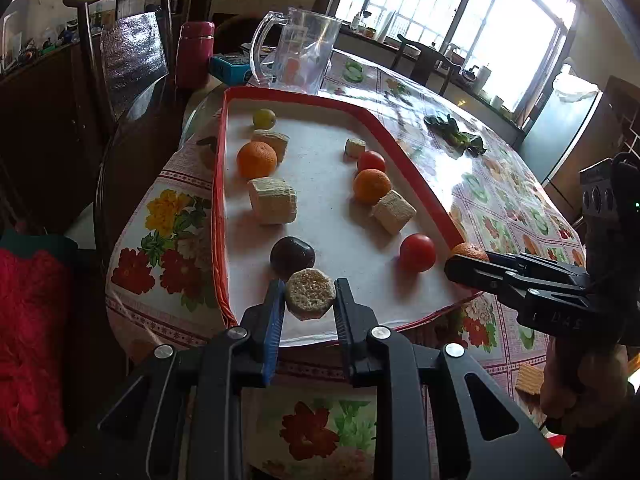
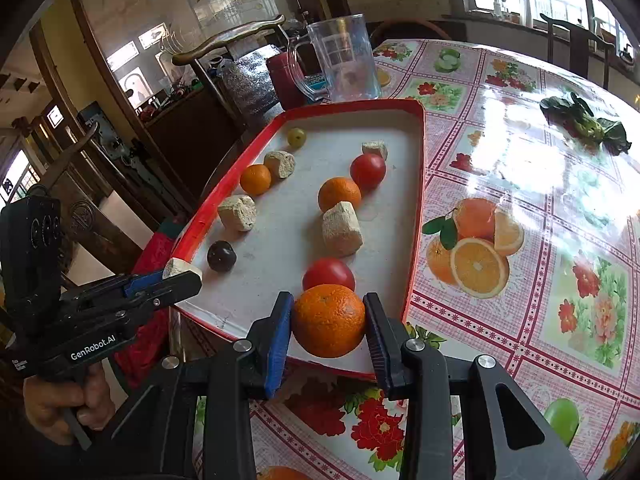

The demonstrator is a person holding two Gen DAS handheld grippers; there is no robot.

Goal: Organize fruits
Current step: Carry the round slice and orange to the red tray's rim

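Observation:
A red-rimmed white tray (image 1: 404, 148) (image 2: 418, 184) holds two lines of fruit and beige cake blocks. My left gripper (image 1: 310, 300) is shut on a round beige cake (image 1: 310, 294) at the tray's near edge, just before a dark plum (image 1: 292, 256). It also shows in the right wrist view (image 2: 182, 272). My right gripper (image 2: 328, 320) is shut on an orange (image 2: 328, 320) over the tray's near edge, next to a red tomato (image 2: 329, 273). In the left wrist view the right gripper (image 1: 466, 264) holds that orange (image 1: 470, 251) beside the tomato (image 1: 417, 252).
A clear glass jug (image 1: 298, 52) (image 2: 346, 58) and a maroon flask (image 1: 195, 54) stand behind the tray. Leafy greens (image 1: 456, 134) (image 2: 588, 124) lie on the flowered tablecloth to the right. A wooden chair (image 1: 120, 52) stands at the table's left side.

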